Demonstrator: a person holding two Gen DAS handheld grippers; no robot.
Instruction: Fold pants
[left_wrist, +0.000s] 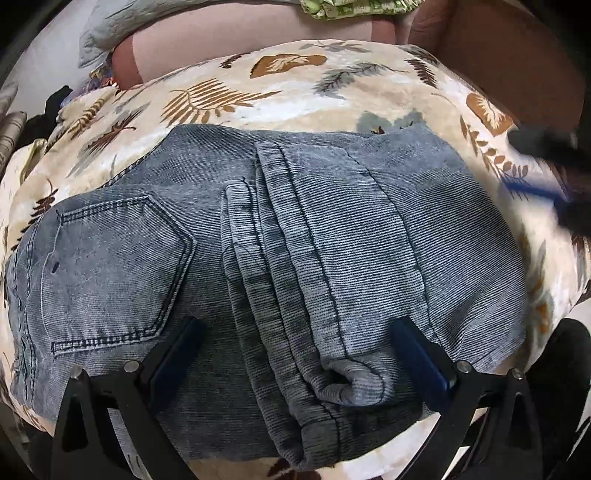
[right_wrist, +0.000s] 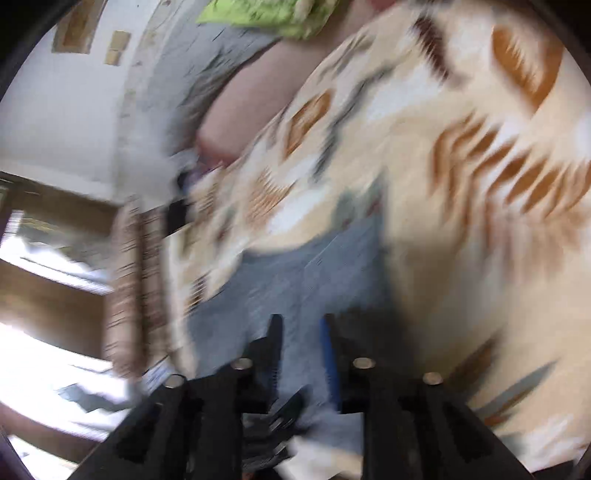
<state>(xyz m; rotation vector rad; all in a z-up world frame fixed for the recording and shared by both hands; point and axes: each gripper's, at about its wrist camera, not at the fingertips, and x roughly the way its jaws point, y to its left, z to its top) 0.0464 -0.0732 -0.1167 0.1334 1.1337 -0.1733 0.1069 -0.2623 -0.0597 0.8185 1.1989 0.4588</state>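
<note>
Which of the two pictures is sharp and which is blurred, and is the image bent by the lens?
Left wrist view: sharp on the jeans, edges curved by the fisheye, the right gripper smeared. Right wrist view: heavy motion blur over the leaf-print blanket, glare bottom left.

The folded pants (left_wrist: 280, 251) lie on the blanket (left_wrist: 258, 92), spread ahead of the left tongs (left_wrist: 295, 354) and between their fingers. The right tongs (left_wrist: 546, 177) hang beyond the pants' right edge, over the blanket. A pillow (left_wrist: 236, 48) lies behind the blanket.
</note>
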